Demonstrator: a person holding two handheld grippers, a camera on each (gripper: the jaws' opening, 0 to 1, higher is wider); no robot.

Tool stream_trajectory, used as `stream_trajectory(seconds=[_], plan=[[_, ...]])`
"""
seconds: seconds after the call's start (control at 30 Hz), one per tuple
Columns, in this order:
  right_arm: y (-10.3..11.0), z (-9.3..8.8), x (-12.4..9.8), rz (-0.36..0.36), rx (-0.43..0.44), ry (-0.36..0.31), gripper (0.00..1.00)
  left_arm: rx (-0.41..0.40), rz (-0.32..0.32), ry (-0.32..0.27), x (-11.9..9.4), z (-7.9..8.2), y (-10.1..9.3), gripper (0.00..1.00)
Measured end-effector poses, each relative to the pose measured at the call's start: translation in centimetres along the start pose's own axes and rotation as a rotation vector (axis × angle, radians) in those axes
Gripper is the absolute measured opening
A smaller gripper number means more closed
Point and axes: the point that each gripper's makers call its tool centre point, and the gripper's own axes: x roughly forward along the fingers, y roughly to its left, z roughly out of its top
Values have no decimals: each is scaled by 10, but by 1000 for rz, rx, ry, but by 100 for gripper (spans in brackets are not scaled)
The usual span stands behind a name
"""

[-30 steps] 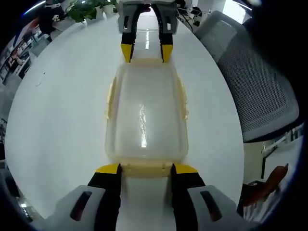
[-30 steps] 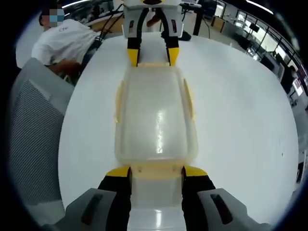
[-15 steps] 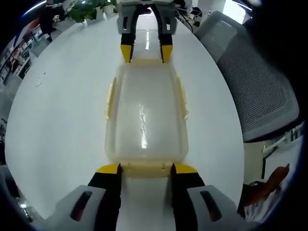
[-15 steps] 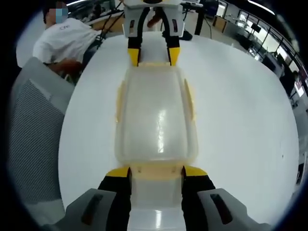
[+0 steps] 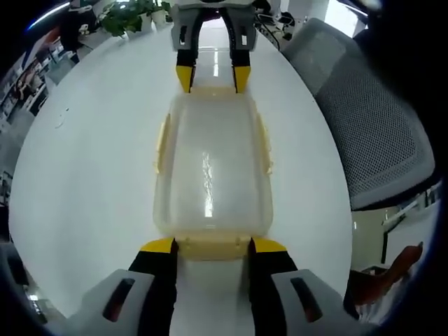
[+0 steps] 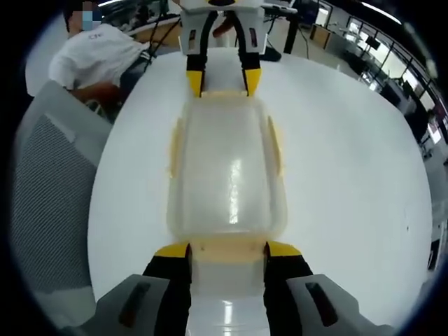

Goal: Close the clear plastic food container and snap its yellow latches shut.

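The clear plastic container (image 5: 210, 168) lies lengthwise on the white table (image 5: 84, 175) with its lid on. Pale yellow side latches (image 5: 160, 145) run along both long edges. My left gripper (image 5: 212, 246) stands open at the near end, its yellow-tipped jaws on either side of the end latch (image 5: 212, 248). At the far end the right gripper (image 5: 212, 75) straddles the other end latch the same way. From the right gripper view the container (image 6: 227, 168) stretches away from my right gripper (image 6: 227, 250), which is open around its end latch (image 6: 227, 246), with the left gripper (image 6: 222, 80) opposite.
A grey mesh office chair (image 5: 371, 119) stands beside the table, seen too as the chair (image 6: 49, 196). A person in a white shirt (image 6: 91, 59) sits beyond the table's far edge. Potted plants (image 5: 126, 14) stand at the table's far end.
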Motion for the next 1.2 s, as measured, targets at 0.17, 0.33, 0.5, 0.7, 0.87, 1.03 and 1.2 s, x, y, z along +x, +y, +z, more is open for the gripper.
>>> stream_trajectory(seconds=[0.17,0.33,0.5,0.7,0.87,1.03,1.2], plan=[[1,4,-6,12,-2,-14,39,-8,-4,-1,-5,1,-2,39],[1,5,-8,16,-2,-13,39,-7,-1,-2,-7,2,-3,39],[0,9,-15,17,3,-25,39,-5,5,-5,-14,3,-1,39],[-3,14,-22,8,-6,-36,39,-10,14,-14,-24,6,1,39],[-3,19,-31,2,-14,-40,39,-12,20,-15,-32,8,1,39],[-4,22,-38,-1,-14,-41,39,-12,23,-18,-38,11,2,39],[-4,23,-44,-5,-9,-36,39,-9,25,-16,-42,14,3,39]])
